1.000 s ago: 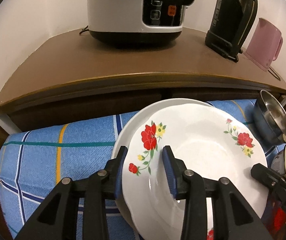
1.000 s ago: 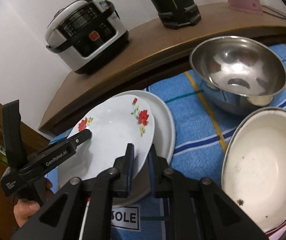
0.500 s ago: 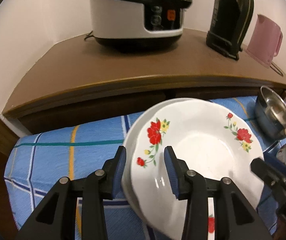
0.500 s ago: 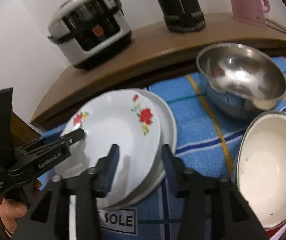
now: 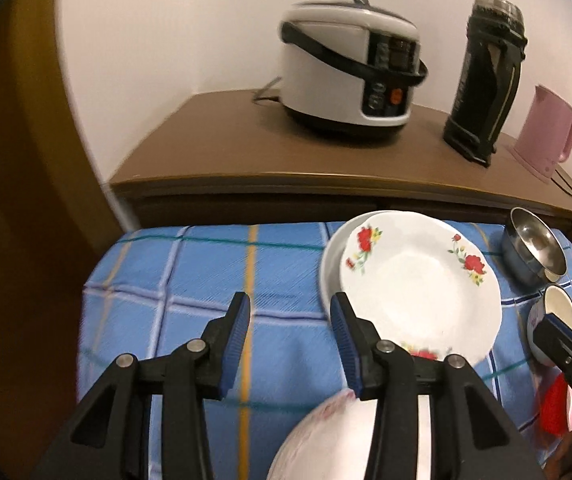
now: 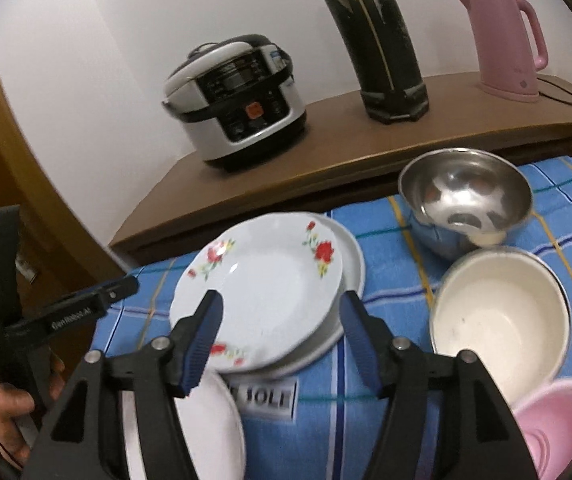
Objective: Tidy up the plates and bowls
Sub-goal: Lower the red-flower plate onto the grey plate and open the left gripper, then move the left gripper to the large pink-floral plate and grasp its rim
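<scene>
A blue checked cloth (image 6: 390,280) is spread in front of a brown counter (image 6: 326,148), on which a cooker (image 6: 237,100), a black flask (image 6: 382,40) and a pink kettle (image 6: 506,40) are stood against the wall.

On the cloth a flowered plate (image 6: 269,288) is laid on a plain plate (image 6: 352,264); it is shifted toward the left of the one beneath, so that the lower rim is shown on the right. Just to the right a steel bowl (image 6: 466,200) is seen at the back, and a cream bowl (image 6: 502,320) is set touching it in front. A pink bowl (image 6: 554,420) is seen at the lower right corner, and another white plate (image 6: 209,432) at the near edge, partly hidden by the fingers.

The right gripper (image 6: 279,336) is held above the near rim of the flowered plate, its jaws opening, with the plate released and nothing pressed by the pads. The left gripper (image 5: 290,332) is held over bare cloth just left of the plates (image 5: 418,284), its jaws parted and empty. In the right view it (image 6: 57,312) is seen at the left edge, gripped by a hand (image 6: 9,412).
</scene>
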The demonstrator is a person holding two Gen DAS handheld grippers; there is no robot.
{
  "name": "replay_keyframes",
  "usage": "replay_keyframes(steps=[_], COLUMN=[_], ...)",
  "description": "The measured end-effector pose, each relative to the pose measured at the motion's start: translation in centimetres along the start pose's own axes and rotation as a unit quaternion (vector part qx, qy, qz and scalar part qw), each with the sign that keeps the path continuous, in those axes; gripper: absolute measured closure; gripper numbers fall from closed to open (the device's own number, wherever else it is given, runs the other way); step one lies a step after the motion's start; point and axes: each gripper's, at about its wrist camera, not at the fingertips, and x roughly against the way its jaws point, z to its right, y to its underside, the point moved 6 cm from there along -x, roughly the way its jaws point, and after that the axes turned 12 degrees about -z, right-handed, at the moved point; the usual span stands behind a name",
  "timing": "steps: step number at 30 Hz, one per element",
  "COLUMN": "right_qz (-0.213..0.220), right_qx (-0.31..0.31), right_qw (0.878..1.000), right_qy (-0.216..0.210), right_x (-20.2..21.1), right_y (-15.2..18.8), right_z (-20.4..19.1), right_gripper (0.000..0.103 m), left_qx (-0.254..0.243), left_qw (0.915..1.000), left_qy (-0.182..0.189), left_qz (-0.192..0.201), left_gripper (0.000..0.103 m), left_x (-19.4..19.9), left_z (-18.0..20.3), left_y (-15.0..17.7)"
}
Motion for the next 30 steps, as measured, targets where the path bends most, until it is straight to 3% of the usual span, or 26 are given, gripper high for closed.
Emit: replay_keyframes(steps=[3,5,16,25,30], right_qz=[0.001,-0.001,-0.01,0.003,0.01], right_qx=[0.017,0.031,0.052,0.075,0.101], right_qw=[1.0,1.0,0.998,0.997,0.995], right_qy=[-0.001,-0.003,-0.019,-0.022,-0.015], right_x=[1.0,1.8,3.7,4.4,4.4], right_y=[1.3,2.4,6.3,7.2,7.6], right_z=[-0.2,-0.5,-0.7,-2.1,-3.3], right_gripper=[0.04,0.038,0.035,0.035,0.035], left_qx=[0.015,0.025,0.051,0.054,0.056], left_qw=[0.9998,0.9994,0.9981,0.9983,0.9968], left_qy=[-0.012,-0.019,-0.022,-0.02,-0.054], left_qz=[0.011,0.015,0.029,0.014,0.019], left_gripper=[0.054,0.044,0.043,0.043,0.043], left_x=[1.8,2.4,4.1,3.8,4.1], left_z=[-0.7,-1.0,-0.4,-0.3,-0.9], left_y=[2.4,3.6,9.4,11.5,11.7])
